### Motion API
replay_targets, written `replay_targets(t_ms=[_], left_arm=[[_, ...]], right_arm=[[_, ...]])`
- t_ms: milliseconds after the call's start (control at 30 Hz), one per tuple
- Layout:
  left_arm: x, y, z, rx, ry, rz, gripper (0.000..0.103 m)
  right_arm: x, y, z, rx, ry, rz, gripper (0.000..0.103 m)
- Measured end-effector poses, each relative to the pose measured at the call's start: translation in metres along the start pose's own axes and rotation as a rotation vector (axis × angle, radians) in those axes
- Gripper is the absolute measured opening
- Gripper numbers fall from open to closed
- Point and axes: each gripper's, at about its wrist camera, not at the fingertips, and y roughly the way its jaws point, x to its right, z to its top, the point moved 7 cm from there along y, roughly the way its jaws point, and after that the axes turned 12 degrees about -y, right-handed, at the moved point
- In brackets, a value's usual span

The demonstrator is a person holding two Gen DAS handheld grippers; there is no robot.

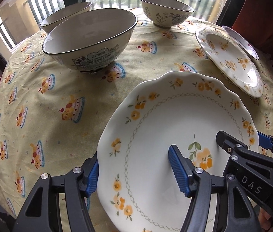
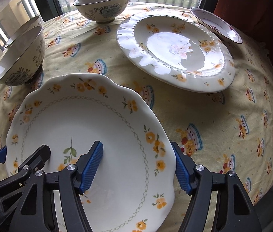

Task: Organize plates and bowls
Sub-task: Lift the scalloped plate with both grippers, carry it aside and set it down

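Looking down the left gripper [image 1: 134, 172], we saw its jaws straddling the near left rim of the scalloped plate [image 1: 175, 119], one pad under the edge, one inside; whether they pinched it we could not tell. Open cloth lay left on the desk [image 1: 40, 96], bowls [image 1: 90, 38] beyond. From the right wrist, the right gripper [image 2: 138, 166] straddled the plate's [image 2: 90, 119] right rim likewise, a ribbed plate [image 2: 175, 48] close behind. White porcelain, yellow flowers.
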Motion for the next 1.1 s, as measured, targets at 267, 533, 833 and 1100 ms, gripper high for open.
replay_targets(t_ms=[267,533,833,1100], left_arm=[[0.027,-0.013,-0.011,0.021,-0.083,0.007,0.067],[0.067,-0.019,-0.022,0.028,-0.134,0.02,0.067],[0.127,-0.02,-0.028,0.067,-0.118,0.033,0.067],[0.181,-0.008,-0.029,0.065,-0.079,-0.001,0.067]], right_arm=[[0.024,-0.012,0.0,0.024,-0.071,0.005,0.072],[0.071,-0.023,-0.012,0.047,-0.108,0.043,0.072],[0.129,-0.028,-0.026,0.067,-0.1,0.049,0.072],[0.188,-0.025,-0.036,0.061,-0.053,0.01,0.072]])
